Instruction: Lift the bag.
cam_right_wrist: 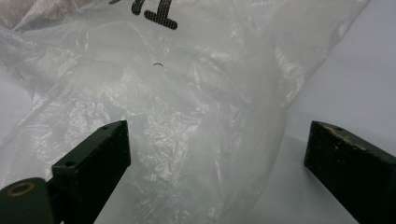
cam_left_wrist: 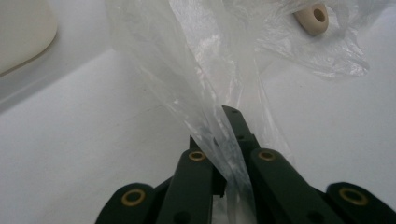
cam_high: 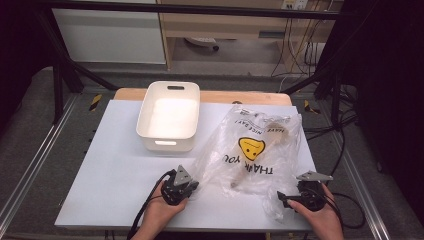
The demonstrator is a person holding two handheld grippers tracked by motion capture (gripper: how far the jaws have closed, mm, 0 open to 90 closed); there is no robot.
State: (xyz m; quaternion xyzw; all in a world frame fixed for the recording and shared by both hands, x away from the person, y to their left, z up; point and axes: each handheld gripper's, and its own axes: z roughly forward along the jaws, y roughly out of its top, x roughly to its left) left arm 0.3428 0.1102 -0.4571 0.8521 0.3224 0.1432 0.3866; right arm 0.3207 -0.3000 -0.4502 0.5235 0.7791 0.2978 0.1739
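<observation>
A clear plastic bag [cam_high: 255,145] with a yellow smiley and black lettering lies on the white table [cam_high: 115,170]. Inside it is a beige wooden utensil with a long handle [cam_high: 260,150]; the handle's end with its hole [cam_left_wrist: 312,19] appears in the left gripper view. My left gripper [cam_high: 192,187] is shut on the bag's near-left corner [cam_left_wrist: 219,140], the film pinched between the jaws. My right gripper [cam_high: 281,197] stands open at the bag's near-right corner, with crumpled film [cam_right_wrist: 201,140] lying between the wide-apart jaws, untouched by the pads.
A white plastic bin [cam_high: 169,116] stands at the back of the table, left of the bag; its rounded edge [cam_left_wrist: 23,32] is in the left gripper view. Cables hang at the right of the table. Metal frame rails run along both sides.
</observation>
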